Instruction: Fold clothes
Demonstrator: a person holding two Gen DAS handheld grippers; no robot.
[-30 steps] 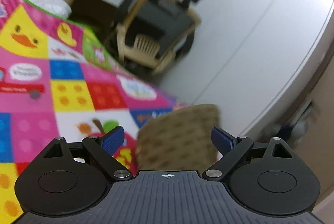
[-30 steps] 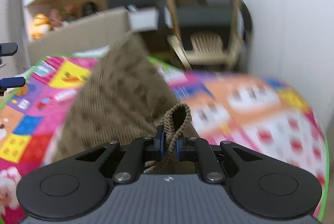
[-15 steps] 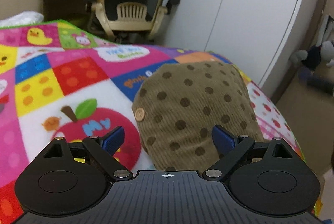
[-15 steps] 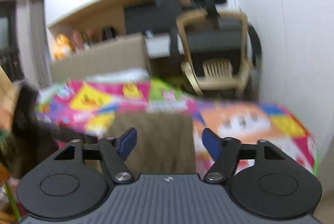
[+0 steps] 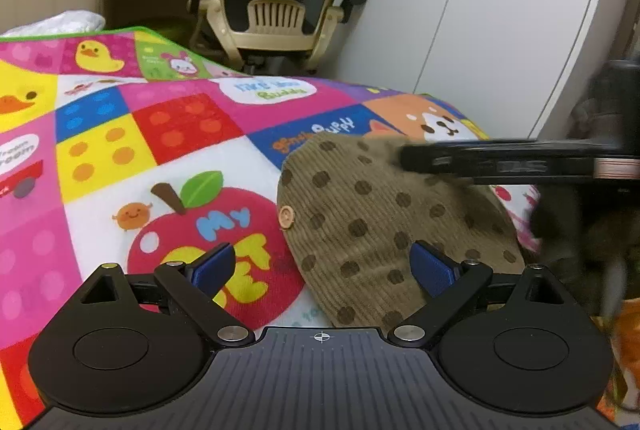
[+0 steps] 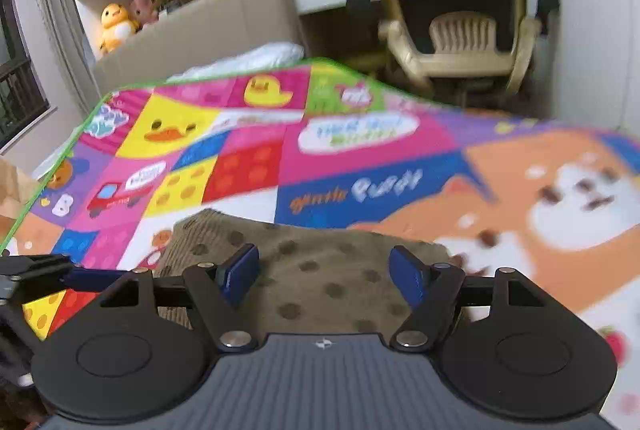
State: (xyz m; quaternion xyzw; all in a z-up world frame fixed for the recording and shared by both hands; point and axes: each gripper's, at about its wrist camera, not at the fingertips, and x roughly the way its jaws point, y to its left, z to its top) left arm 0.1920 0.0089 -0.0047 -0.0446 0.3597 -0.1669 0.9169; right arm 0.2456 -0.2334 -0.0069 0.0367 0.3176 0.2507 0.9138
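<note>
Left gripper [image 5: 320,266] level and low, blue pads spread wide, empty. Brown polka-dot corduroy garment [image 5: 376,222] folded flat on the colourful cartoon-print play mat [image 5: 160,133], at 1 o'clock. Right gripper [image 6: 324,270] gaping over the garment, empty, reaching in from 3 o'clock.

Printed words on the play mat [image 5: 120,157].
The apple panel [image 5: 216,242] reads "MY"; the blue panel [image 6: 360,193] reads "gentle Puppy"; other bubbles are illegible.
</note>
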